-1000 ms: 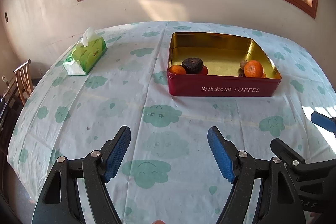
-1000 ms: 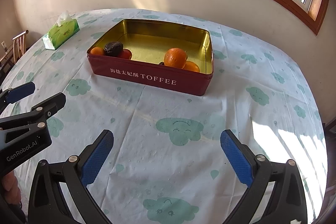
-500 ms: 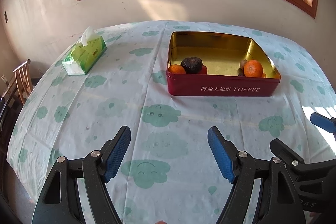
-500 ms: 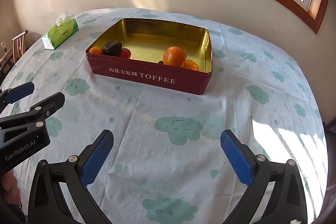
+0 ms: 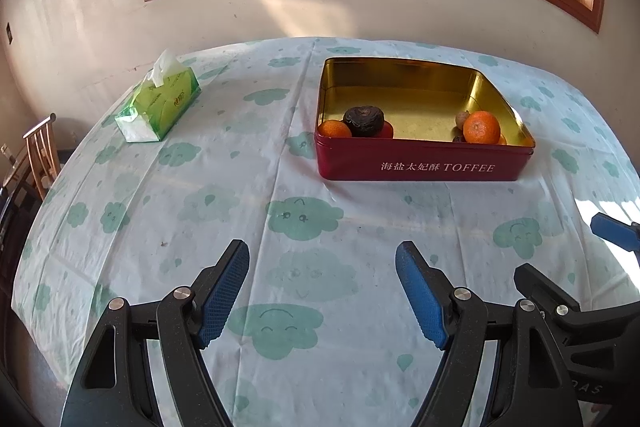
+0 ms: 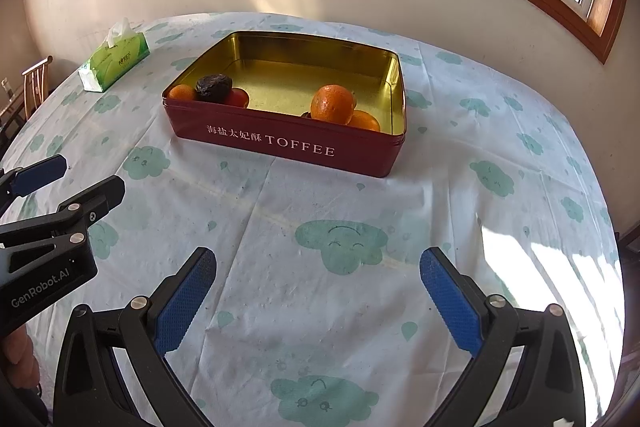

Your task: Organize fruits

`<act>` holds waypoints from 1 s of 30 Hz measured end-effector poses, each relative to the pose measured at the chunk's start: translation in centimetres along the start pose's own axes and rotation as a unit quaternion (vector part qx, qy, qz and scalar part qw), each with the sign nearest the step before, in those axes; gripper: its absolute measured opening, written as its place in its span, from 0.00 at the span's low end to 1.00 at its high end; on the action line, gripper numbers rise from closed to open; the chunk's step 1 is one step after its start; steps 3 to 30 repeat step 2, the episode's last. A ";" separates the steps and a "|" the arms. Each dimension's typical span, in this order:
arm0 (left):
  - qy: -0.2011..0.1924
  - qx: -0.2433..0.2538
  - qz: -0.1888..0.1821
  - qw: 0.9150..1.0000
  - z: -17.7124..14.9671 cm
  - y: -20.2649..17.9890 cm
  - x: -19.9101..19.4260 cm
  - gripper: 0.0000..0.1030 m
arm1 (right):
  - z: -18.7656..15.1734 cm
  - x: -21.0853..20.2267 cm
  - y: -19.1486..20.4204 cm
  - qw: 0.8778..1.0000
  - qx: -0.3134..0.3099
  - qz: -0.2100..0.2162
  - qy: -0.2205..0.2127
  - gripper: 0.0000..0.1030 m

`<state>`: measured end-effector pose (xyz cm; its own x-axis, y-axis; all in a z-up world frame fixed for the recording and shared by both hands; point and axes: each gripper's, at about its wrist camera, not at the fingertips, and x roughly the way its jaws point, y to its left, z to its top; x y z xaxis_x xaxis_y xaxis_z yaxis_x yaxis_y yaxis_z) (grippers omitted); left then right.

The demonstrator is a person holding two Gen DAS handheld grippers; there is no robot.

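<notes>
Left wrist view: left gripper [image 5: 322,291] jaws stood wide, empty, above bare tabletop [image 5: 200,211]. Fruits [image 5: 482,127] sat inside toffee tin [image 5: 424,167], far right.

Right wrist view: right gripper [image 6: 316,297] jaws wide, empty. Fruits clustered at tin's near corners (likely nearly done; none seen loose).

Both wrist cameras are looking steeply down and forward over the near part of the worktop [image 5: 168,195], each peering out between its own tongs. The left view is sitting further left, facing the red toffee tin [image 5: 424,163] almost square-on, with the green tissue box [image 5: 160,103] at far left. The right view is sitting to the right, catching the tin [image 6: 288,143] at an angle. Both are sharing the tin, the tissue box [image 6: 116,61], the far wall and the window. Each is also glimpsing the other's tongs at its edge: right tongs [image 5: 576,267], left tongs [image 6: 60,183].
</notes>
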<state>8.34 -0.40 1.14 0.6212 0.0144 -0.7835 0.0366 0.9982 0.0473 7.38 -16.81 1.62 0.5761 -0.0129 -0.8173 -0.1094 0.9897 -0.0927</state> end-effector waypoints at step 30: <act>0.000 0.001 0.001 1.000 0.0 0.0 0.0 0.74 | 0.0 0.0 0.0 1.000 0.000 0.002 0.000 0.98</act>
